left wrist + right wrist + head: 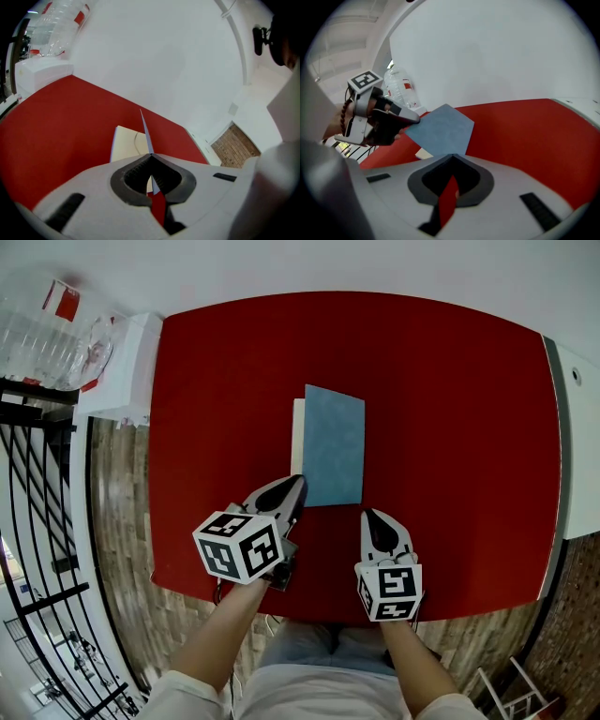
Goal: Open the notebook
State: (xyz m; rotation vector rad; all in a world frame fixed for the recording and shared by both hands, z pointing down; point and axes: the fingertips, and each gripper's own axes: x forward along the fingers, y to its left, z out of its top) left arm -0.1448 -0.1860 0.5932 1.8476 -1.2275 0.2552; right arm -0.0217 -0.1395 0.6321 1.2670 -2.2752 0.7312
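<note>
Left gripper point(292, 487) pinches the blue cover point(443, 129) of the notebook point(334, 444), centre of frame.
We see the cover raised off the cream pages point(297, 435) on the red table point(450, 427). The right gripper point(373, 517), jaws together and empty, sits just below the notebook's lower right corner.

The right gripper point(452, 157) holds its jaws together, nothing between them, above the red desk point(525, 136); just beyond, the left gripper point(415, 119) pinches a corner of the blue notebook cover point(443, 129), raised off the cream pages point(423, 153), clear plastic bottles point(401, 89) behind
</note>
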